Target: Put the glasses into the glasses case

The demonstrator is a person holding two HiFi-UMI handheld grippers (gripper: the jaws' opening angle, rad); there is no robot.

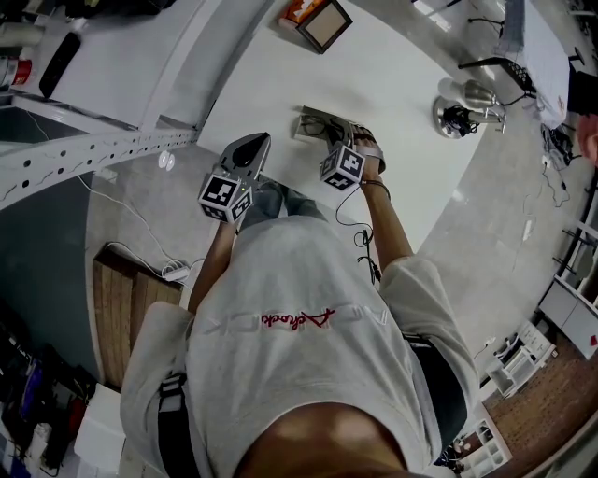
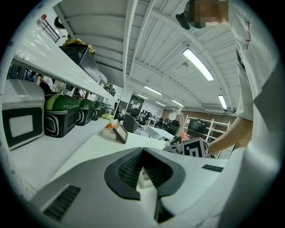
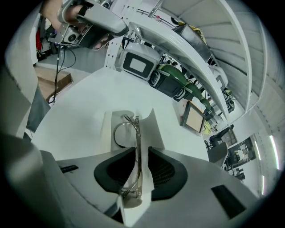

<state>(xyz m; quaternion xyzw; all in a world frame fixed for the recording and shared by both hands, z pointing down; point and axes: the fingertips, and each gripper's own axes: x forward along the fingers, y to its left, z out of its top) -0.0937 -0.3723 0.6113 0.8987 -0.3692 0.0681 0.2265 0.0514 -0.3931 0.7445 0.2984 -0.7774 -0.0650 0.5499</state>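
The thin metal-framed glasses (image 3: 137, 133) stand on edge inside a white folding glasses case (image 3: 107, 129) on the white table (image 1: 392, 84). My right gripper (image 3: 140, 171) is shut on the glasses, with a flap of the case pinched beside them. In the head view the glasses (image 1: 318, 121) and case (image 1: 301, 129) lie just ahead of the right gripper (image 1: 332, 129). My left gripper (image 1: 260, 140) hovers to the left of the case and apart from it. Its pads stand a narrow gap apart with nothing held (image 2: 143, 171).
A framed tablet-like stand (image 1: 324, 23) sits at the table's far side, and a desk lamp base (image 1: 467, 107) at the right. Along a side bench are a white appliance (image 3: 138, 64) and green bins (image 3: 171, 82). The table's near edge runs just under both grippers.
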